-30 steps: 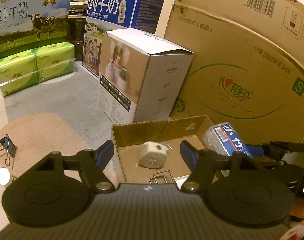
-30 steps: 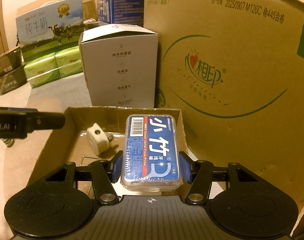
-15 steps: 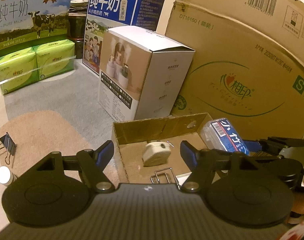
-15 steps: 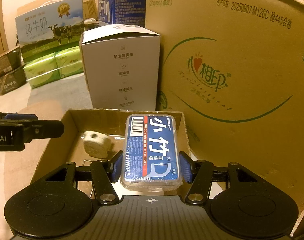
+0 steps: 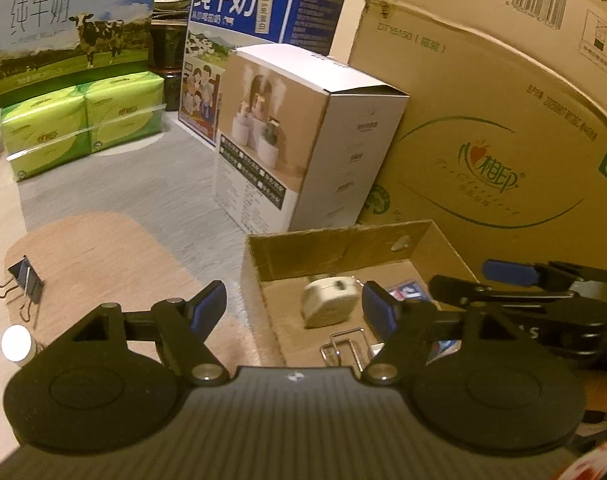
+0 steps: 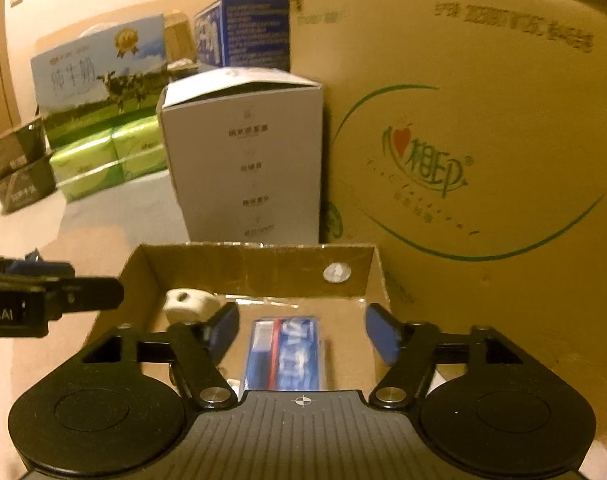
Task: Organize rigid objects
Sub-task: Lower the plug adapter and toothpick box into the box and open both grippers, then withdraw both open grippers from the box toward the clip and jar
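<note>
Blue-padded fingers of the right gripper (image 6: 302, 330) stand wide apart with nothing between them, poised over the shallow open brown cardboard tray (image 6: 263, 270). Directly below that gap the blue rectangular plastic floss-pick box (image 6: 285, 354) lies flat on the tray floor, blurred in this view, apparently free of both pads. To its left in the tray sits a small cream-white rounded plastic piece (image 6: 189, 302), and a silvery round sticker (image 6: 336, 273) shows on the far wall. The left gripper (image 5: 294, 303) also has its fingers spread wide and empty, hovering at the tray's near-left corner, with bent silver wire clips (image 5: 345, 346) on the tray floor near it. Left of the tray, on the tan mat, lie a black binder clip (image 5: 23, 282) and a small white round cap (image 5: 17, 344). Behind the tray stand a white humidifier carton (image 5: 303, 140) and, to the right, a large brown shipping carton (image 6: 483, 160); farther left are green tissue packs (image 5: 83, 120) and milk boxes.
</note>
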`<state>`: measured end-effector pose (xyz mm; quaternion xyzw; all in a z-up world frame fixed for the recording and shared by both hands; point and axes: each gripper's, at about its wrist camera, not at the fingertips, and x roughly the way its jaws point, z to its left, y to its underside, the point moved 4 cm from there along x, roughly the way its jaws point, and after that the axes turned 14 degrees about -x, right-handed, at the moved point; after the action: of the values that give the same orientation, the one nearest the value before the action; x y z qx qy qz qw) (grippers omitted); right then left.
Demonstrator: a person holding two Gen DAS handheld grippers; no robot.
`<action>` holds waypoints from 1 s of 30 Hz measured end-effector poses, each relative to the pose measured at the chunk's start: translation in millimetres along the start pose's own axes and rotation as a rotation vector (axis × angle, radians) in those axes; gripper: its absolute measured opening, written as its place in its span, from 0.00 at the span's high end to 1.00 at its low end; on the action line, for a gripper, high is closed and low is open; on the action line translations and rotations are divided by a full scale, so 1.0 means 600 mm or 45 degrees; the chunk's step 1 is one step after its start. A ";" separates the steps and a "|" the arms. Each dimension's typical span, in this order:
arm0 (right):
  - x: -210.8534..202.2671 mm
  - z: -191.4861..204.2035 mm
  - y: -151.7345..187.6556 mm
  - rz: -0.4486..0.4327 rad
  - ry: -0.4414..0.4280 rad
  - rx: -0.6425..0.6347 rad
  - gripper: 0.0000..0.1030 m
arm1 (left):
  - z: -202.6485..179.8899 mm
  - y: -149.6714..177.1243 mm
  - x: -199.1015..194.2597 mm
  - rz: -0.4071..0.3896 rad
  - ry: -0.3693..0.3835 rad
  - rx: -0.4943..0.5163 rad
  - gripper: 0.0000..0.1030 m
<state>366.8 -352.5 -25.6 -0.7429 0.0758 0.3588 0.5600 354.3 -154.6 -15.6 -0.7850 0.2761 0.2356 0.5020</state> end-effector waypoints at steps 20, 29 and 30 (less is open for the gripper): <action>-0.148 0.055 0.034 0.091 0.061 0.072 0.28 | 0.028 0.055 -0.147 -0.015 0.016 0.030 0.18; -0.248 0.113 0.082 0.101 0.074 0.123 0.28 | 0.051 0.129 -0.234 0.032 0.012 0.040 0.09; -0.259 0.120 0.089 0.096 0.079 0.133 0.28 | 0.052 0.136 -0.242 0.037 0.015 0.050 0.08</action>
<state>193.5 -353.1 20.3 -0.7200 0.1397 0.3521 0.5815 189.5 -125.6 12.7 -0.7722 0.2950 0.2327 0.5124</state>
